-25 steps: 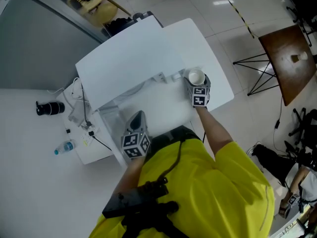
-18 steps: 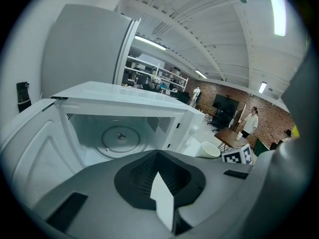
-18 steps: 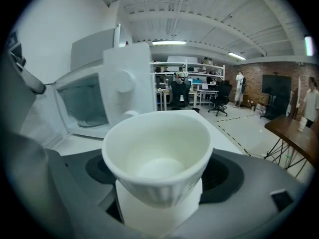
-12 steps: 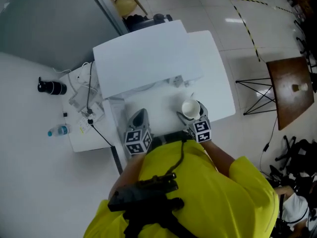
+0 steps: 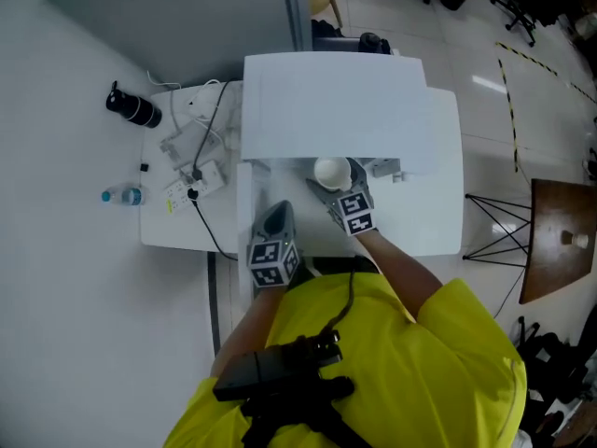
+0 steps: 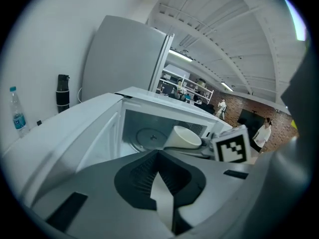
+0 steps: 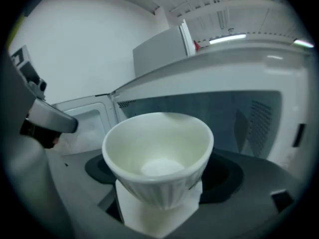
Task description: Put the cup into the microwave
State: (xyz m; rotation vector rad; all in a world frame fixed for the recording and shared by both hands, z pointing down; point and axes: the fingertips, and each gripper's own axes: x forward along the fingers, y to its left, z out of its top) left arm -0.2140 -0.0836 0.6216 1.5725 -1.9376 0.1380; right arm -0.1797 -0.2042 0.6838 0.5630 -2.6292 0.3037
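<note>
My right gripper (image 7: 158, 195) is shut on a white ribbed cup (image 7: 159, 153), which it holds upright by the base. In the head view the cup (image 5: 332, 172) hangs at the front opening of the white microwave (image 5: 336, 101), with the right gripper (image 5: 336, 187) just behind it. The dark cavity (image 7: 234, 126) lies straight ahead of the cup, and the open door (image 7: 82, 126) stands to its left. My left gripper (image 5: 275, 218) is shut and holds nothing, low in front of the door. From the left gripper (image 6: 160, 156) I see the turntable (image 6: 148, 136) and the cup (image 6: 183, 138) at the opening.
A black bottle (image 5: 133, 108), a small water bottle (image 5: 123, 195) and a power strip with cables (image 5: 193, 174) lie left of the microwave. The white table (image 5: 438, 222) reaches out to the right. A brown wooden table (image 5: 560, 241) stands on the floor further right.
The right gripper has carried the cup from the table's right side leftward to the microwave opening. The head view has swung round. The left gripper has stayed low by the door.
</note>
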